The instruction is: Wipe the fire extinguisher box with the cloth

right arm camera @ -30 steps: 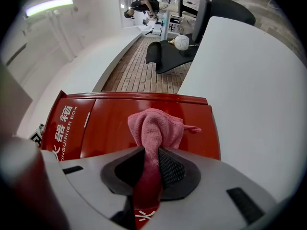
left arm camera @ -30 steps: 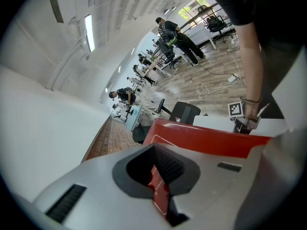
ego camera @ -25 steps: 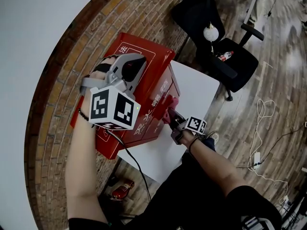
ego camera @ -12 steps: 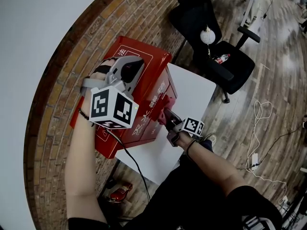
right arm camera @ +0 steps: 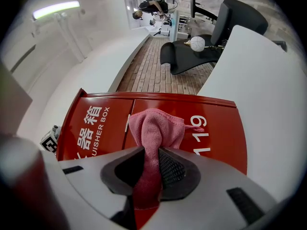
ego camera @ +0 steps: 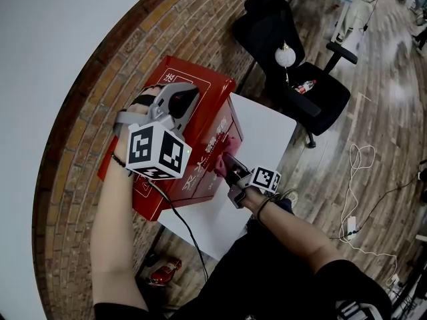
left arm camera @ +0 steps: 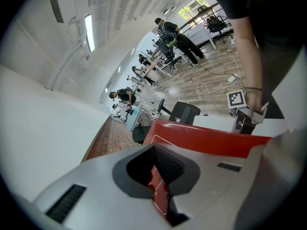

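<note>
Glossy red fire extinguisher box (ego camera: 203, 85) with white lettering, standing at the edge of the brick floor (ego camera: 87, 145) by the wall (ego camera: 40, 59), left claw (left arm camera: 156, 169) clenched empty on its top, right claw (right arm camera: 152, 157) grasping a bunched pink cloth (right arm camera: 156, 128), pressed right on the front's door seam near the top edge.

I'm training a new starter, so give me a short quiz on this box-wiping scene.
1. True or false: the right hand-held gripper is shut on the cloth.
2. The cloth is: A blue, B pink, C white.
3. What number shows on the front of the box?
Key: 1 true; 2 B; 3 119.
</note>
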`<state>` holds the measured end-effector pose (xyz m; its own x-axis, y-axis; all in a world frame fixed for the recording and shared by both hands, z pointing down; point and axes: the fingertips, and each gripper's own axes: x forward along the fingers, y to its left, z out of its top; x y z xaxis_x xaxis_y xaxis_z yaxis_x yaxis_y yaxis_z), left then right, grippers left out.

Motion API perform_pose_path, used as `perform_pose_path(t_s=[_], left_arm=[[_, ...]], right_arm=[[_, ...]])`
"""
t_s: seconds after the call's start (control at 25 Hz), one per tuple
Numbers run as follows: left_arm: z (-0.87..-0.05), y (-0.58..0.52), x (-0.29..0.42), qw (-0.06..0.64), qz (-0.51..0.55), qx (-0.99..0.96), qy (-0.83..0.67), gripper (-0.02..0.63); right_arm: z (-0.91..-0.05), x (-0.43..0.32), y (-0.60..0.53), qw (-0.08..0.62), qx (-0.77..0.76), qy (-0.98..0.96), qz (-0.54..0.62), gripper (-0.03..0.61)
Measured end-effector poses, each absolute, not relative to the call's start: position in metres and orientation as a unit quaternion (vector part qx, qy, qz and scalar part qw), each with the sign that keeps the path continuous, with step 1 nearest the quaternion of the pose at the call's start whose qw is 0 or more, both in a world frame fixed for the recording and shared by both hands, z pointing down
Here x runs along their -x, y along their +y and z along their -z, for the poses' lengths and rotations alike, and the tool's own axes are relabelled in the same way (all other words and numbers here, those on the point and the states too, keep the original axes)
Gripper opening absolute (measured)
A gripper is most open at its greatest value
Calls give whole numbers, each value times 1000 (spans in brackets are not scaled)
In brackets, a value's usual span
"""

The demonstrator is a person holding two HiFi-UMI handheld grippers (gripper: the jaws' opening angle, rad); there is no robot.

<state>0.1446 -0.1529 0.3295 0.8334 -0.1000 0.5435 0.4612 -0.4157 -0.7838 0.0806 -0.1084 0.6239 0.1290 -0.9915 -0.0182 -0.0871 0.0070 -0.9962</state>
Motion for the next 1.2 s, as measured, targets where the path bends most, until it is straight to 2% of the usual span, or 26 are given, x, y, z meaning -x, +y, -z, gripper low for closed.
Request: perform_pose_path(t_s=[1.2], left_arm=[[-329,-152,-144,528,265,799,-114,26]], right_arm=[[-533,-87,-110,532,534,521,400,87]])
